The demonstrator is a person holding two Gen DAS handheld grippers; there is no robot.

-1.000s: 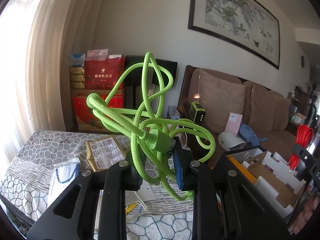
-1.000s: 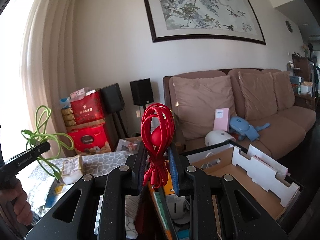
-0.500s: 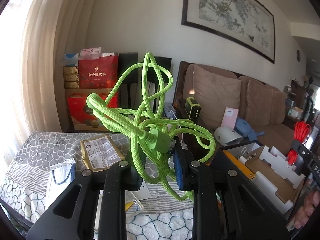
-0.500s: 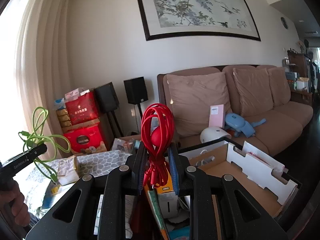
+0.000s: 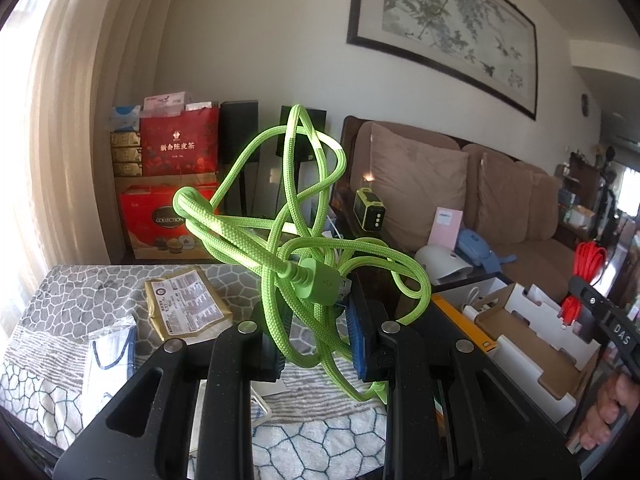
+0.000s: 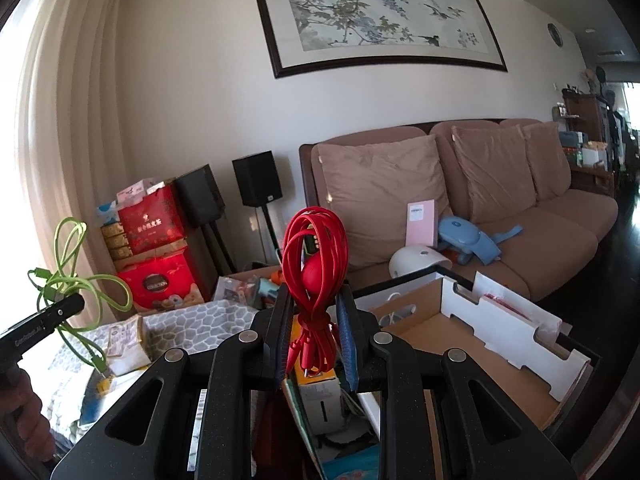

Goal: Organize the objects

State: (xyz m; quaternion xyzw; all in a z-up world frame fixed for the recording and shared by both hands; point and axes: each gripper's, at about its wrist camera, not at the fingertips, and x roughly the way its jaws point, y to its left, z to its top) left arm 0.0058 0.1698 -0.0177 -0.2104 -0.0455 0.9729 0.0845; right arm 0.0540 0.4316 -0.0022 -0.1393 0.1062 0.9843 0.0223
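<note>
Both the left gripper (image 5: 316,328) and the right gripper (image 6: 313,332) are matte black speckled plastic with triangular cut-outs, round silver screws along the arms, blue ribbed pads, and white lettering on their sides.

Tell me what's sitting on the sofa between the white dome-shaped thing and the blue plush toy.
In the right wrist view, a pink card stands against the cushion between the white dome and the blue plush toy.

Bright window glare at left — fisheye-warped edges
</note>
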